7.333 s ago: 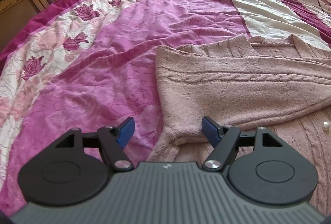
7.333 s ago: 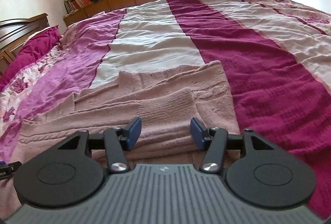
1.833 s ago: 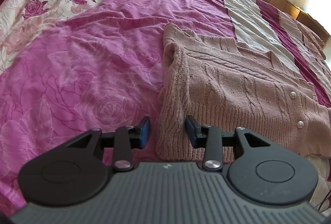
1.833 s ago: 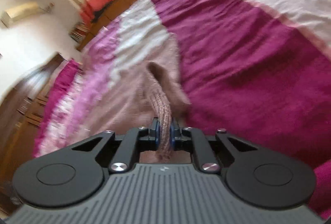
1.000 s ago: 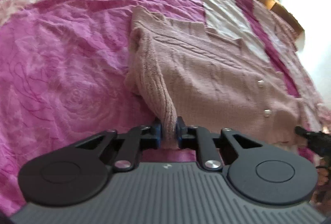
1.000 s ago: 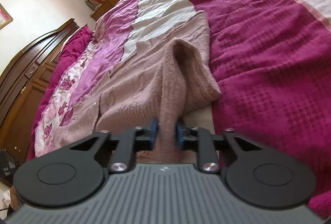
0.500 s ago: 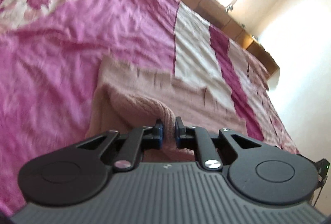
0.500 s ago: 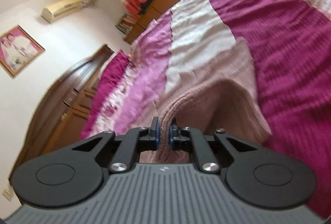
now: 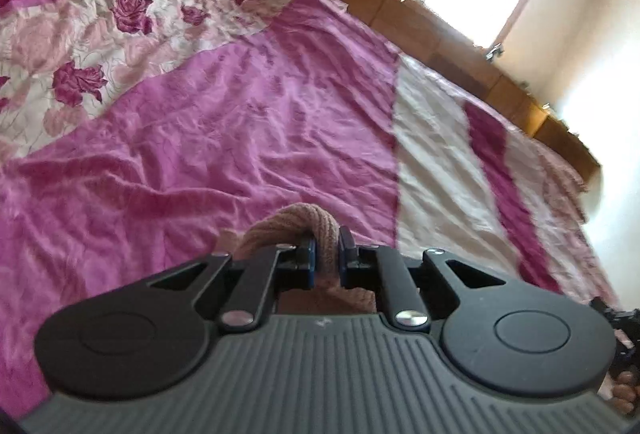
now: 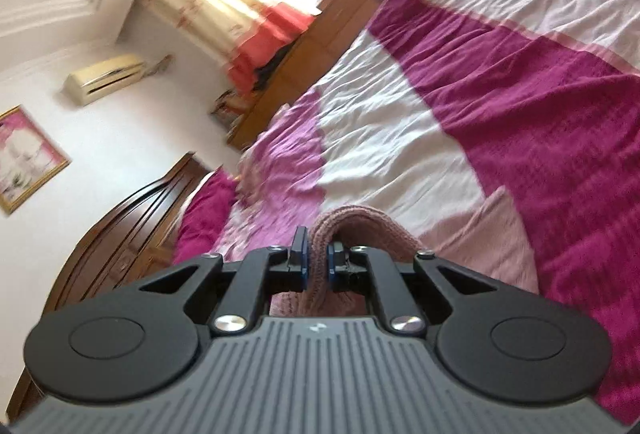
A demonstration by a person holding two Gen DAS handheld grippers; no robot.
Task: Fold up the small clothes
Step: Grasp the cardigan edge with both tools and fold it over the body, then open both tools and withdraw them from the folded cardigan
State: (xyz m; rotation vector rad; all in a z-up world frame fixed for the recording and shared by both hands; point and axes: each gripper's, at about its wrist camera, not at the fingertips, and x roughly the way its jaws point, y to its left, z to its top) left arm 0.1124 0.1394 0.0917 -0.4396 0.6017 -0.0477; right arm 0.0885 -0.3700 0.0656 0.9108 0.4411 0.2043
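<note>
My left gripper [image 9: 326, 254] is shut on the ribbed hem of a dusty-pink knitted cardigan [image 9: 288, 224], which bunches over the blue pads. Most of the cardigan is hidden below the gripper body in the left wrist view. My right gripper [image 10: 316, 266] is shut on another part of the same cardigan's hem [image 10: 356, 224]; a flat pink part of the cardigan [image 10: 496, 238] lies on the bed to its right. Both grippers are raised and tilted upward over the bed.
The bed has a striped pink, white and magenta cover [image 9: 240, 121] with a rose print at the left [image 9: 80, 77]. A wooden headboard [image 10: 120, 234] and side ledge [image 9: 440, 33] border it. The other gripper and a hand show at far right [image 9: 618, 334].
Both grippers, open 7 s ago, closed on the cardigan's hem about 1–2 s ago. Since then they have lifted it and carried it forward over the bed, so less of the cardigan shows.
</note>
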